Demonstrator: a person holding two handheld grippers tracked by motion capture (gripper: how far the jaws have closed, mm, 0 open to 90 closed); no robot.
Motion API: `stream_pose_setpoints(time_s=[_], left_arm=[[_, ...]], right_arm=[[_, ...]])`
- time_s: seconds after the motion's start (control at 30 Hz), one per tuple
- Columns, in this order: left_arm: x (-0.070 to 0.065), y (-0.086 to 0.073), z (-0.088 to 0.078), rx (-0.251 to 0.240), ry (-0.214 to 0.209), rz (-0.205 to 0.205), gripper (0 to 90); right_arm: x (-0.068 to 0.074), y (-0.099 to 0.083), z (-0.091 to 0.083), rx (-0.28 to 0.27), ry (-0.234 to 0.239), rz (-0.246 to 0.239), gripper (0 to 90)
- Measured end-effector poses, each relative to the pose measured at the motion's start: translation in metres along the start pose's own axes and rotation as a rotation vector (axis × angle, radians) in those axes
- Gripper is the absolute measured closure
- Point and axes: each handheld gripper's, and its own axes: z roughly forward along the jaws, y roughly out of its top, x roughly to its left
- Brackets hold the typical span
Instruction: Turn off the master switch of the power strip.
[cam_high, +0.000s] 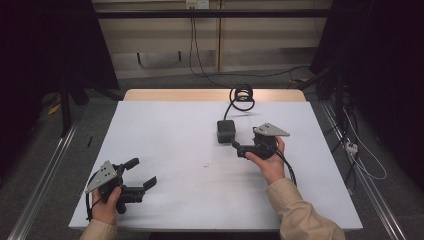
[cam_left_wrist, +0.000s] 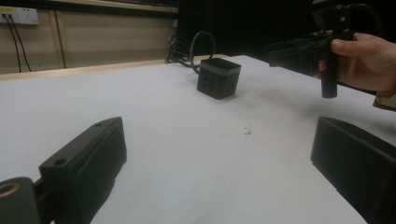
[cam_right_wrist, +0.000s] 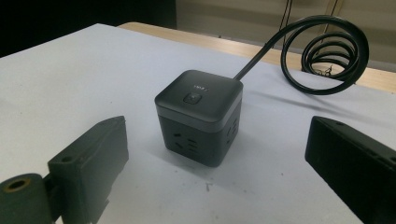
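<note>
White tabletop (cam_high: 165, 150), dim room behind. Cube power strip (cam_high: 226, 131) sits centre-right of the high view, cord coiled beyond it. Right claw (cam_high: 240, 148) hovers released just below it, far nearer; left claw (cam_high: 141, 173) released, lower left, well apart.

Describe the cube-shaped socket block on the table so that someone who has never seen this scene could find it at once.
Start at the white table and look to its far half, right of centre, just ahead of the right tongs. There sits a dark grey plastic cube power socket with outlets in its sides and a small button on top. Its thick black cable, coiled at the table's far edge, sets it apart.
</note>
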Motion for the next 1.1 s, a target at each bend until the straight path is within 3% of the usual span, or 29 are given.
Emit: stream_pose_setpoints(time_s=[0.4,0.57,0.73,0.9,1.1], left_arm=[[0.000,0.000,0.000,0.003,-0.002,0.000,3.3],[0.000,0.000,0.000,0.003,-0.003,0.000,3.3],[0.000,0.000,0.001,0.003,-0.004,0.001,3.3],[0.000,0.000,0.001,0.003,-0.004,0.001,3.3],[0.000,0.000,0.000,0.006,-0.005,0.003,3.3]], right_arm=[[-0.002,0.008,0.007,0.016,-0.004,-0.008,5.2],[-0.003,0.010,0.012,0.025,-0.001,0.009,6.1],[-0.005,0.013,0.015,0.034,0.006,0.014,11.5],[-0.005,0.016,0.019,0.041,0.020,0.013,21.9],[-0.006,0.018,0.023,0.055,0.022,-0.003,44.0]])
